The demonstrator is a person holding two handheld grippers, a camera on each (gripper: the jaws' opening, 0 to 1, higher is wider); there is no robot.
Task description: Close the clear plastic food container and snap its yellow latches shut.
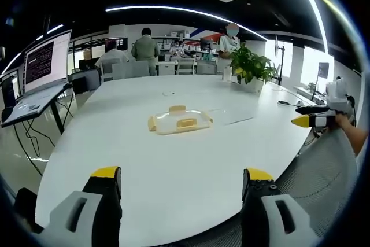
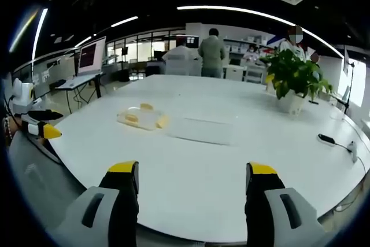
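The clear plastic container with yellow latches lies flat on the white table, well beyond my left gripper, whose jaws stand open and hold nothing. The right gripper view has the container at the left middle of the table, with a flat clear rectangular piece just to its right. My right gripper is open and hangs over the table's near edge, far from the container. Each gripper also appears in the other's view, off the table's edge: the right one and the left one.
A potted plant stands on the far side of the table. A small black device with a cable lies near the right edge. A laptop on a stand is off to the left. People stand and sit at desks behind.
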